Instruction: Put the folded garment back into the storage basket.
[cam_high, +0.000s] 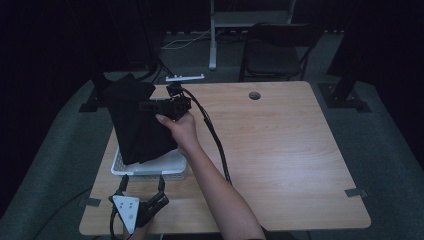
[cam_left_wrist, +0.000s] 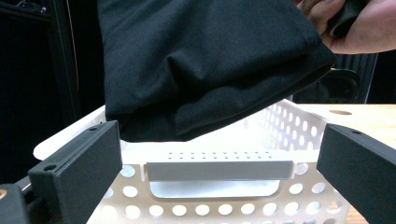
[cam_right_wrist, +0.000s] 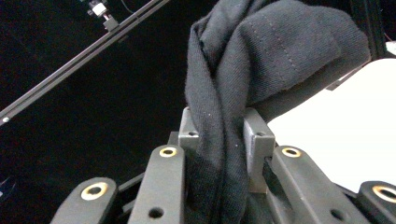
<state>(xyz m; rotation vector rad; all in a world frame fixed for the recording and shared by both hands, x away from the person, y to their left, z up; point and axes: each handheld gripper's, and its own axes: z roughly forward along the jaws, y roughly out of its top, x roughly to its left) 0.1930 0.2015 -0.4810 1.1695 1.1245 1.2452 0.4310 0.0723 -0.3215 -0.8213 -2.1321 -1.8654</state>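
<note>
Jaws of my left gripper (cam_high: 142, 187) stand wide apart with nothing between them, low at the near edge of the surface (cam_high: 280, 150). Just beyond their tips sits the white perforated basket (cam_high: 150, 167); from the left gripper view its front handle (cam_left_wrist: 217, 170) lies straight ahead between the two jaws, untouched. Farther out, my right gripper (cam_high: 150, 105) has its jaws clamped tight on a bunched fold of the black cloth (cam_high: 137, 122); the right gripper view shows that fold (cam_right_wrist: 224, 140) squeezed between the two pads and rising past them. From that grip the cloth hangs down, its lower end reaching into the basket, ahead of and above my left jaws.
</note>
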